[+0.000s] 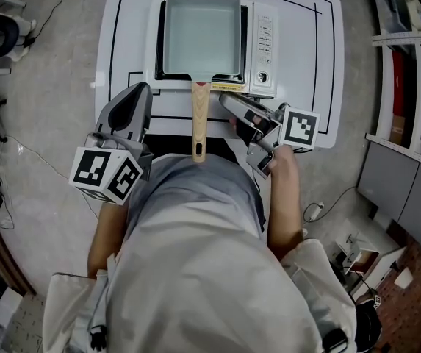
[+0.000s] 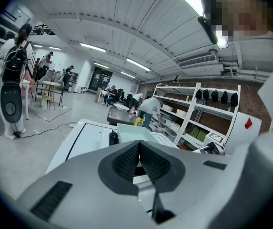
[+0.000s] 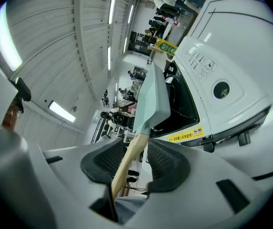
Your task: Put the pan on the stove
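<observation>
Grippers come first, low in the head view against the person's body. The left gripper (image 2: 138, 146) has its jaws pressed together on nothing and hangs left of centre, apart from everything on the table. The right gripper (image 3: 138, 149) stands released, jaws spread wide. In its own view the wooden handle (image 1: 200, 120) runs up through the gap with neither pad pressing it. In the head view its tip lies just right of the handle, near where the wood meets the metal, so this hand is clearly the nearer one.

The handle's long axis runs straight up the frame from the table's near edge. Beyond it the pale rectangular pan (image 1: 200, 35) already sits on the stove (image 1: 264, 43), upper centre, with the control panel to its right. Farther still is the white table (image 1: 306, 65).

The placing looks done. Any coming withdrawal probably turns on drawing the right jaws back along that axis without nudging the wood sideways.
</observation>
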